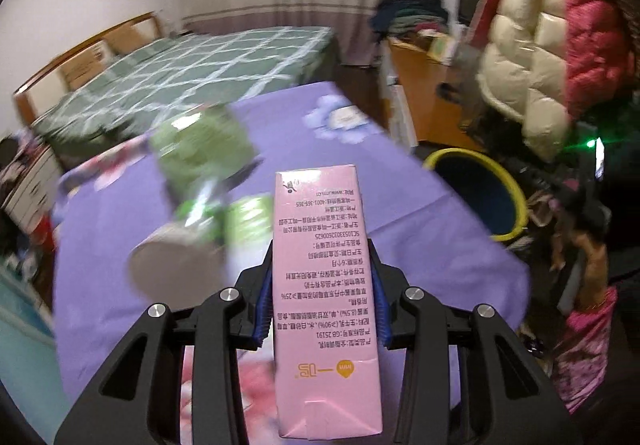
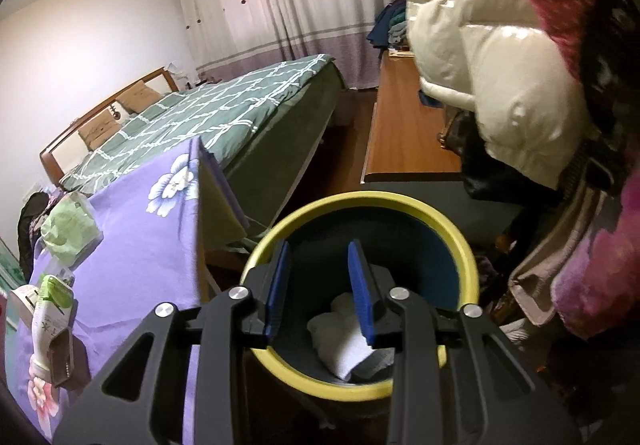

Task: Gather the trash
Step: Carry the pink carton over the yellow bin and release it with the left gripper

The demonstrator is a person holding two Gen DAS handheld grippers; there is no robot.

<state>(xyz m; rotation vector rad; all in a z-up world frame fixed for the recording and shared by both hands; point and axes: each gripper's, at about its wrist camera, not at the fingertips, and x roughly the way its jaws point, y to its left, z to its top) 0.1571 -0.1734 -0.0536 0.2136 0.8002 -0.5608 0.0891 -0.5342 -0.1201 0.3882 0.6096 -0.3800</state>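
My left gripper point(image 1: 320, 253) is shut on a pink drink carton point(image 1: 326, 345), held lifted above the purple flowered tablecloth point(image 1: 400, 205). Blurred on the table behind it lie a crumpled green bag point(image 1: 200, 149), a paper cup point(image 1: 176, 265) and a green-and-white pack point(image 1: 248, 221). Past the table's right edge stands a dark bin with a yellow rim point(image 1: 505, 235). In the right wrist view, my right gripper point(image 2: 319, 249) hangs open over that bin point(image 2: 360, 199) with nothing between its fingers. White crumpled tissue point(image 2: 340, 341) lies inside the bin. The green bag point(image 2: 70, 229) and the pack point(image 2: 50, 309) sit at the far left.
A bed with a green checked cover point(image 2: 224, 105) stands behind the table. A long wooden desk point(image 2: 404, 133) runs along the right, with piled clothes at its far end. A person's cream and pink padded jacket point(image 1: 532, 57) fills the right side, close to the bin.
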